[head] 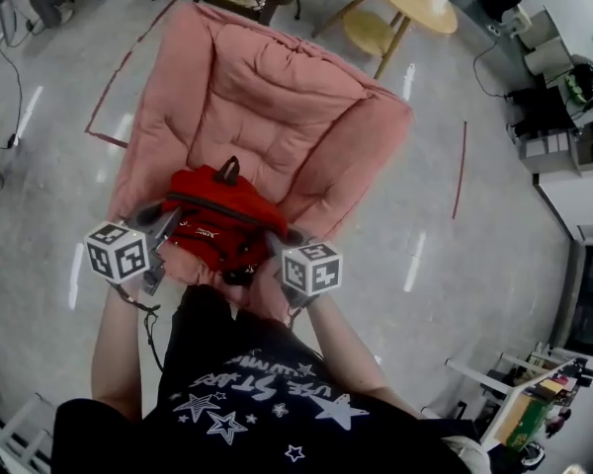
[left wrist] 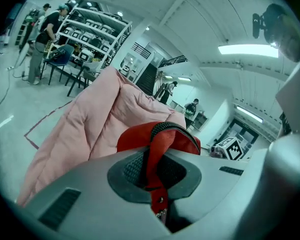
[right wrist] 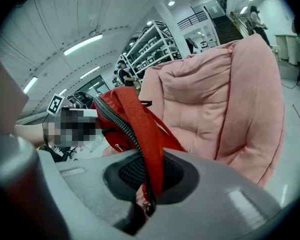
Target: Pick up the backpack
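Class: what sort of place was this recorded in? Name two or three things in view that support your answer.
Probably a big indoor lab or workshop hall: stocked metal storage racks, a bare grey floor marked with red tape, and an open staircase.

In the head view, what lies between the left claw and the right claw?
The red fabric backpack, held at each side by the left claw and the right claw, over the pink quilted cushion; the head view shows it.
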